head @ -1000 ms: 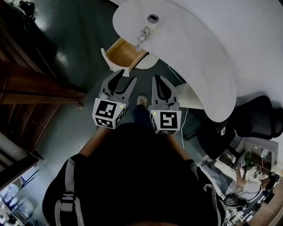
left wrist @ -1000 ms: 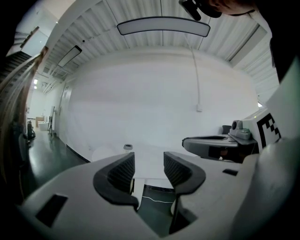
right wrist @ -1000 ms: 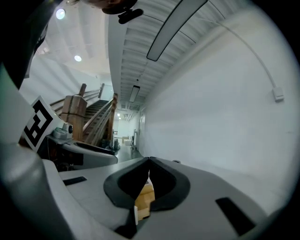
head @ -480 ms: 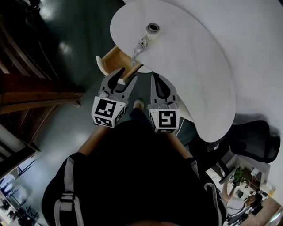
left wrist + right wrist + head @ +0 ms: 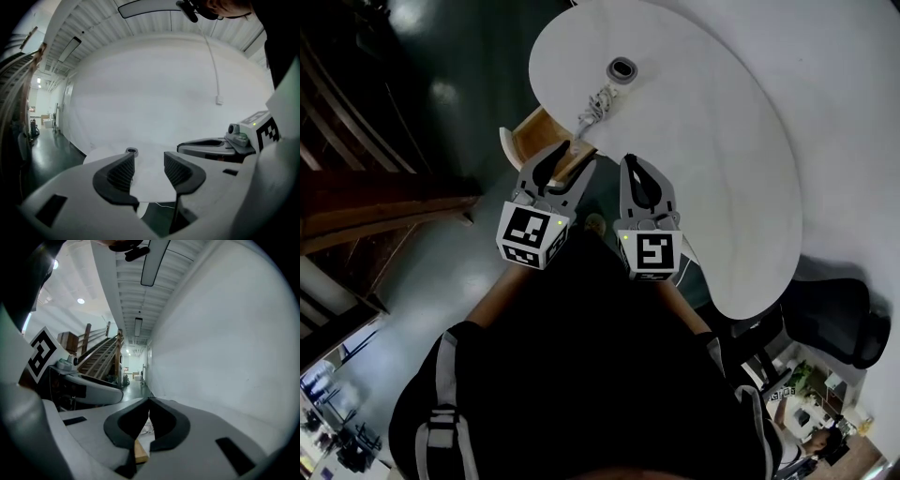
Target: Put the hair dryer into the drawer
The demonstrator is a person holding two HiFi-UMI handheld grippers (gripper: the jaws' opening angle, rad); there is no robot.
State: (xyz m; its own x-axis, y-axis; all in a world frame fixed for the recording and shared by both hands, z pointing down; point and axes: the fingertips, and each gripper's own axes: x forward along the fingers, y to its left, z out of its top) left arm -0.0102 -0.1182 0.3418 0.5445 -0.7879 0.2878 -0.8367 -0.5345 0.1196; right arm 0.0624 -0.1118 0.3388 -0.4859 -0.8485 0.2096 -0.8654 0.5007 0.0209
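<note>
The hair dryer is a small grey body lying on the white curved table, with its pale cord bunched toward the table's near edge. Below that edge an open drawer shows its wooden inside. My left gripper is open and empty, its tips over the drawer's near end. My right gripper is shut and empty beside it, short of the table edge. The left gripper view shows the hair dryer far ahead on the table beyond the left gripper. The right gripper has its tips together, with the drawer below them.
Dark wooden stairs run along the left over a glossy dark floor. A black office chair stands at the right past the table's end. The person's dark torso fills the bottom of the head view.
Both grippers have moved forward toward the table and the drawer, which now lie closer under their tips. Their jaws look unchanged.
</note>
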